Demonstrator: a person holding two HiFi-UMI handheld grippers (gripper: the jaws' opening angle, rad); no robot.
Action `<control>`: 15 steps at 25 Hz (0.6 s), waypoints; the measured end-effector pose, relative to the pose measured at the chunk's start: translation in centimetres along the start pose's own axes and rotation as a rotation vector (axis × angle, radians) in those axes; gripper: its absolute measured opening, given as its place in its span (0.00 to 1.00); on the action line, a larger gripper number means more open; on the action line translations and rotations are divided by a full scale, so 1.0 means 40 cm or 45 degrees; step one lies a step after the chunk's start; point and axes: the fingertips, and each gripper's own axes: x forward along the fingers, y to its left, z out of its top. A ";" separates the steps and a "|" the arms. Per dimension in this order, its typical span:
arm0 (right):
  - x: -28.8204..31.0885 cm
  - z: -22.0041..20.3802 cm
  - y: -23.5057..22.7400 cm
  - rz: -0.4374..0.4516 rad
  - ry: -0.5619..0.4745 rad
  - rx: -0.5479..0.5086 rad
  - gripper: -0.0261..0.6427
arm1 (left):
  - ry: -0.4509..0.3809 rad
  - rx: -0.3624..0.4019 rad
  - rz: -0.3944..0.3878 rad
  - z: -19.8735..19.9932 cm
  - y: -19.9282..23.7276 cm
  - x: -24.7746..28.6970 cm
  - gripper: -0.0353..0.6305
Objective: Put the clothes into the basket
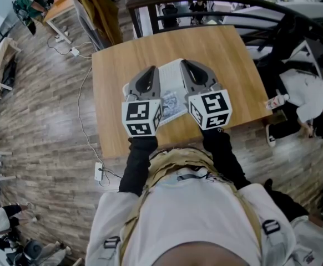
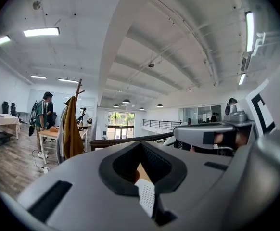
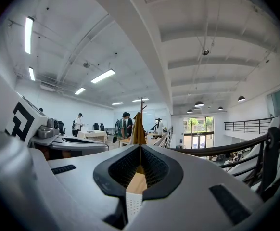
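Over the wooden worktop (image 1: 228, 65), which fills the middle of the head view, the person holds both tools side by side, pointing away from the body and level rather than down at the surface. A dark curved railing (image 1: 217, 1) runs behind the far edge. A mustard coat (image 1: 97, 10) hangs on a stand off the far left corner.

The only thing lying on the worktop is a pale, flat, folded-looking piece (image 1: 171, 87) with a printed patch at its near end. I take it for the clothing, though the frames are too small to be sure. It lies directly under the gap between the two tools and is partly hidden by them. No basket shows in any view, so its place cannot be told.

The left tongs (image 1: 150, 71) are clenched with nothing between the pads. The left gripper view looks out over the room, not at cloth. The right tongs (image 1: 187, 65) are also pressed together and empty, with only a sliver of worktop showing past their tips.

By my reading the task has not started and this is a ready pose before the first pick. The next move likely calls for spreading one pair of tongs, tipping it down to an edge of the pale piece and pinching there. The basket must also be found before anything is carried.
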 end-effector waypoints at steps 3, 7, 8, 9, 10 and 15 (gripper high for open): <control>-0.008 0.004 -0.002 -0.005 -0.005 0.000 0.07 | -0.006 -0.008 0.004 0.004 0.000 -0.006 0.05; -0.016 0.005 -0.001 -0.004 -0.006 0.001 0.07 | -0.013 -0.037 -0.023 0.009 -0.012 -0.012 0.05; -0.018 0.007 0.000 -0.002 -0.008 0.001 0.07 | -0.015 -0.043 -0.026 0.009 -0.014 -0.013 0.05; -0.019 0.008 0.001 0.000 -0.011 0.001 0.07 | -0.015 -0.046 -0.027 0.010 -0.017 -0.014 0.05; -0.021 0.008 0.002 0.001 -0.013 0.001 0.07 | -0.015 -0.049 -0.027 0.009 -0.018 -0.014 0.05; -0.031 0.007 0.004 0.003 -0.016 0.006 0.07 | -0.020 -0.059 -0.010 0.009 -0.021 -0.023 0.05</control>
